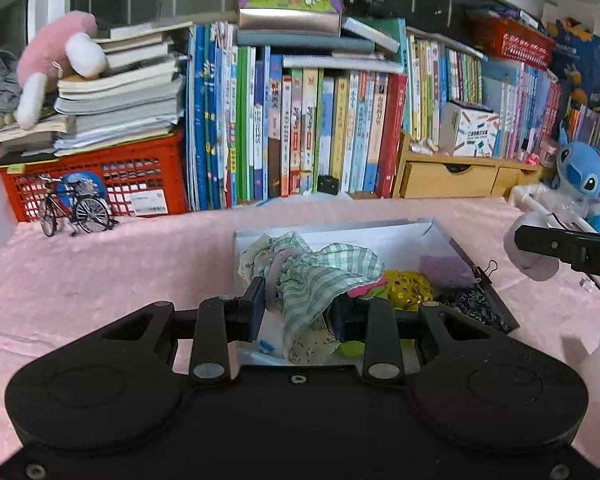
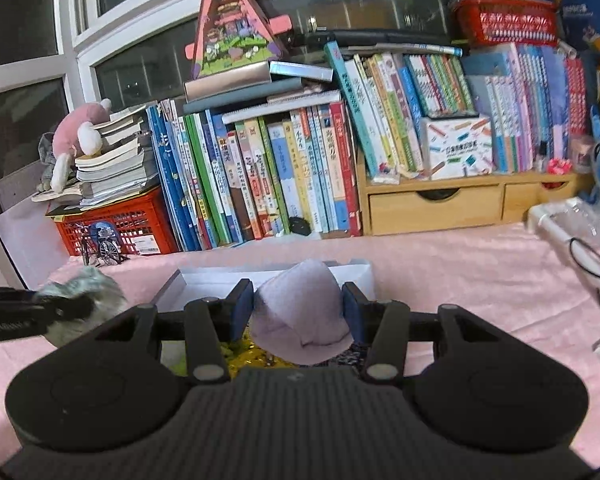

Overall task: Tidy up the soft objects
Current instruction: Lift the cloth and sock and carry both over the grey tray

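In the left wrist view our left tool [image 1: 298,304] is closed on a green-and-white checked cloth [image 1: 320,276], which hangs between the pads over the near end of the shallow white cardboard box [image 1: 428,230] on the pink worktop [image 1: 100,280]. The box runs with its long axis from lower centre toward the upper right of the frame. Our right tool [image 2: 298,312] grips a pale lilac felt piece [image 2: 300,312] directly above the same box, so both hands are equally near it. Only the left view shows what remains inside: a gold sequin ball [image 1: 408,290] and a dark patterned fabric [image 1: 476,304]; the right view hides most of them behind the felt.
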{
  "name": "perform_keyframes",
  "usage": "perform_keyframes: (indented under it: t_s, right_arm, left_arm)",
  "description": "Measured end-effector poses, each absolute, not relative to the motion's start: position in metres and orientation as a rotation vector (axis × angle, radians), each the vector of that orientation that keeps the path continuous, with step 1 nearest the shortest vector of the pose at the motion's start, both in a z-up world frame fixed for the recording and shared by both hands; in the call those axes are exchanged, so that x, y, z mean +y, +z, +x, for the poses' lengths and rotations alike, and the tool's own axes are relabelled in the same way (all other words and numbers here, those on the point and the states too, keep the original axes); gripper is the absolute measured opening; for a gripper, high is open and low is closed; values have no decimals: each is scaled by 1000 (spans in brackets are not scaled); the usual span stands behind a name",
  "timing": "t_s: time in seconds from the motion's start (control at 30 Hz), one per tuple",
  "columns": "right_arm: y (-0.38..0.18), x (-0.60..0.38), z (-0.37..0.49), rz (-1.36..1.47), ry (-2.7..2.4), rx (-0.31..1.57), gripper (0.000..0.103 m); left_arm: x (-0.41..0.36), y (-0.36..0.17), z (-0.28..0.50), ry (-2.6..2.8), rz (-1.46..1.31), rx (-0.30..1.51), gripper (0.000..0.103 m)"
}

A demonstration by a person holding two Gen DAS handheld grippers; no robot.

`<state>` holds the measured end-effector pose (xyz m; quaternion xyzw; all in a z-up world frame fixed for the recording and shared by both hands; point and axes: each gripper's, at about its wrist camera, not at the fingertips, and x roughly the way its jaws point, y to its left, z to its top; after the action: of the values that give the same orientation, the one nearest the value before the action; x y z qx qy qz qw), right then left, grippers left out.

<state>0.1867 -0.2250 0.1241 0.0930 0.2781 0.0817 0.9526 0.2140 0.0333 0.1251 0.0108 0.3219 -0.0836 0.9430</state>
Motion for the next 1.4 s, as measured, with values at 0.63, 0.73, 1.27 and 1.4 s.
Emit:
perform_keyframes:
  t_s: [0.63, 0.73, 1.27, 1.4]
  right_arm:
    - [91, -204, 296, 328, 221, 795, 53]
    - [80, -202, 313, 327, 194, 825, 53]
    - [43, -199, 354, 317, 165, 906, 54]
    - [36, -196, 358, 313, 166, 926, 54]
  left_arm:
    - [31, 105, 324, -183, -80, 862, 30]
    - [33, 99, 335, -191, -94, 872, 31]
    - [29, 62, 371, -182, -95, 974, 31]
    - [30, 57, 375, -172, -98, 981, 31]
